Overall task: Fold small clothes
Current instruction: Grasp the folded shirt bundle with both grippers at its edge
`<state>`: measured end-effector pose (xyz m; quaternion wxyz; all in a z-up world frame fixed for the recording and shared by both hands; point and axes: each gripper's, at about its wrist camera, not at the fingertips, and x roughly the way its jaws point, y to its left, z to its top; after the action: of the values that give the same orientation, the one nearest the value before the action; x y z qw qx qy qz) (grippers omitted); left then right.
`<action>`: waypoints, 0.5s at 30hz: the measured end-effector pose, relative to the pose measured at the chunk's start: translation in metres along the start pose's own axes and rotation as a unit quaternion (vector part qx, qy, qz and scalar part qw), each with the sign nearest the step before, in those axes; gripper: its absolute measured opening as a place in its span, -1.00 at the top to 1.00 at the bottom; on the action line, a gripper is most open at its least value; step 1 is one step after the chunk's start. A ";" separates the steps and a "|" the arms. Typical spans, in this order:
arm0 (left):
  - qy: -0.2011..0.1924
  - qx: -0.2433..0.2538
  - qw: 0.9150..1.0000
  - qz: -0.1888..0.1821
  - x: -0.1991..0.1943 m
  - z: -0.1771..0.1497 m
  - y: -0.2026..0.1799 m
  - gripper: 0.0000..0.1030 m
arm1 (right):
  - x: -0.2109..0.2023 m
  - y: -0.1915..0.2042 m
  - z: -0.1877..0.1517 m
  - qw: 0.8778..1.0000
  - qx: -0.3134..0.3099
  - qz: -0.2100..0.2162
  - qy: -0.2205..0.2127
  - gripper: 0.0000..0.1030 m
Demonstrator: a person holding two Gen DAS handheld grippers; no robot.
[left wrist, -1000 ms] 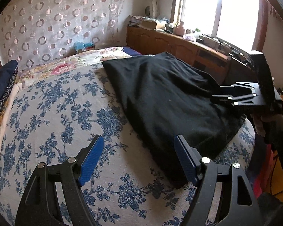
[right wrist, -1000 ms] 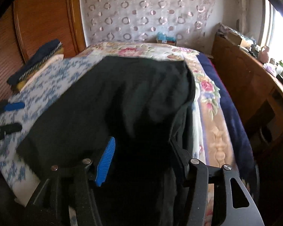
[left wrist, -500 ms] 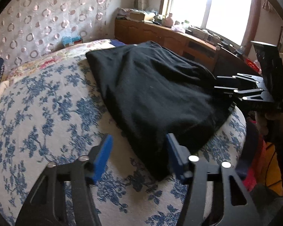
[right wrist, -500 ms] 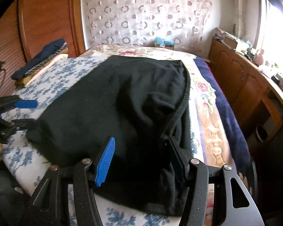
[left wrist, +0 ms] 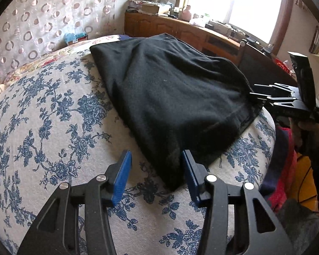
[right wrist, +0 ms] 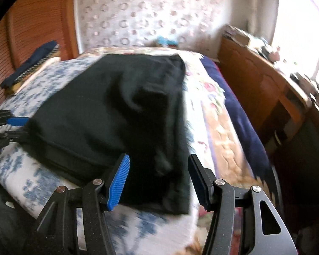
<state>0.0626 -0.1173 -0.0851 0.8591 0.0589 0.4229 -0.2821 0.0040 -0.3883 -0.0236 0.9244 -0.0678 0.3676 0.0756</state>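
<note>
A black garment (left wrist: 170, 97) lies spread on the bed (left wrist: 42, 127), over the blue-flowered sheet, with one near corner between the pads of the left tongs (left wrist: 157, 178) and the other near corner under the right tongs (right wrist: 159, 178). The left wrist view alone shows the right tongs (left wrist: 259, 98) from the side, their tips at the garment's edge by the side of the bed, with the window (left wrist: 234, 4) and the wooden cabinet (left wrist: 180, 31) behind. The right wrist view, which is blurred, alone shows the stack of folded clothes (right wrist: 32, 63) by the wooden headboard (right wrist: 36, 27) and the left tongs (right wrist: 14, 125) at the garment's far-left corner. Both pairs of tongs stand released, jaws apart, with cloth lying between them but not pinched. Compared with a second ago, the left tongs have closed in on the corner that then lay off to their right, and their jaws have narrowed; the right tongs have drawn back toward the garment's near hem. The garment's long axis runs from the near edge of the bed toward the circle-patterned curtain (left wrist: 42, 17).
</note>
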 end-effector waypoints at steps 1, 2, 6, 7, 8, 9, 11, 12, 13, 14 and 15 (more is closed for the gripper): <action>0.000 0.001 1.000 0.000 0.000 -0.001 -0.001 0.03 | 0.001 -0.002 -0.002 1.000 0.005 0.004 0.002 -0.14; 0.000 0.002 1.000 0.000 -0.001 -0.001 -0.001 0.04 | 0.000 -0.003 -0.003 1.000 0.008 0.011 0.004 -0.14; 0.000 0.003 1.000 -0.004 -0.002 -0.003 -0.003 0.15 | 0.004 -0.005 -0.010 1.000 0.008 0.021 0.016 -0.14; 0.000 0.004 1.000 -0.005 -0.002 -0.002 -0.003 0.16 | 0.004 -0.008 -0.011 0.999 0.017 0.026 0.016 -0.14; 0.000 0.004 1.000 -0.005 -0.002 -0.002 -0.004 0.16 | 0.004 -0.011 -0.012 0.999 0.024 0.030 0.017 -0.14; 0.001 0.004 1.000 -0.004 -0.002 -0.002 -0.004 0.16 | 0.005 -0.012 -0.011 0.999 0.029 0.034 0.016 -0.14; 0.002 0.005 1.000 -0.001 -0.002 -0.002 -0.006 0.16 | 0.000 -0.013 -0.014 0.999 0.030 0.034 0.013 -0.08; 0.002 0.006 1.000 0.000 -0.002 -0.002 -0.006 0.16 | 0.001 -0.011 -0.014 0.999 0.031 0.042 0.014 0.07; 0.002 0.006 1.000 0.000 -0.001 -0.002 -0.006 0.16 | -0.002 -0.011 -0.015 0.998 0.030 0.045 0.013 0.19; 0.002 0.007 1.000 0.000 -0.001 -0.001 -0.007 0.15 | -0.004 -0.008 -0.015 0.998 0.027 0.048 0.013 0.24; 0.002 0.008 1.000 0.000 -0.001 -0.001 -0.007 0.16 | -0.005 -0.007 -0.016 0.998 0.024 0.054 0.014 0.36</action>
<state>0.0578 -0.1223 -0.0845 0.8578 0.0663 0.4224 -0.2853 -0.0087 -0.3982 -0.0314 0.9153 -0.0262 0.3851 0.1154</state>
